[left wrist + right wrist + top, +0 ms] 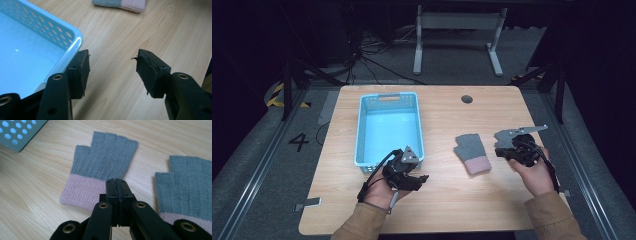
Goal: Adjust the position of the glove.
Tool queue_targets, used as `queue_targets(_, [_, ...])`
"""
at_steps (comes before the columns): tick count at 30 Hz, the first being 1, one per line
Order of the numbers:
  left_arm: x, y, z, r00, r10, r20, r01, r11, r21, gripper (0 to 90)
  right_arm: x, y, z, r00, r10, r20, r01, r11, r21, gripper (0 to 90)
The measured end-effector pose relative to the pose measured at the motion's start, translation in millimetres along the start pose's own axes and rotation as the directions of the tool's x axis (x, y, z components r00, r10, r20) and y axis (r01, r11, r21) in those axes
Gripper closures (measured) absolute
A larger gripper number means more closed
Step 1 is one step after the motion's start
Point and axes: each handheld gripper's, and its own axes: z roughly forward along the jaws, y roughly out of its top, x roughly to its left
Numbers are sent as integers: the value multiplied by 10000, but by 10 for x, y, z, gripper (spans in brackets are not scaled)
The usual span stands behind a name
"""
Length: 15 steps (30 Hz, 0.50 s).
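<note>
The wooden worktop (442, 200) carries a light-blue basket (388, 100) at its left, long axis running away from the person. Right of centre lie two grey gloves (106, 157), pink cuffs toward the person, fingers pointing away. The left gripper (112, 72) is spread by the basket's near corner; the right gripper (119, 195) is clenched empty above the gloves.

Light: bright overhead on table (447, 200), surroundings dark
Glare: white spot inside basket (17, 50)
Focus: near jaws slightly soft, high view grainy

Overhead camera faces forward; claw cameras sit close, sharing the glove (100, 167).
</note>
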Motion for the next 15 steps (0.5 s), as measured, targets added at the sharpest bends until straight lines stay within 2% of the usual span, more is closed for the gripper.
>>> queue_targets(7, [-6,0,13,10000,16,28,-16,10000,39,445,29,31,23,9995,-63,-295,61,10000,-63,898])
queue_targets(11, [-3,0,14,10000,37,47,-37,9999,150,444,112,114,57,9985,-134,-537,131,9999,-60,898])
queue_targets(15, [-16,1,15,9999,88,69,-90,9998,158,441,223,204,105,9966,-405,-722,405,9992,-12,898])
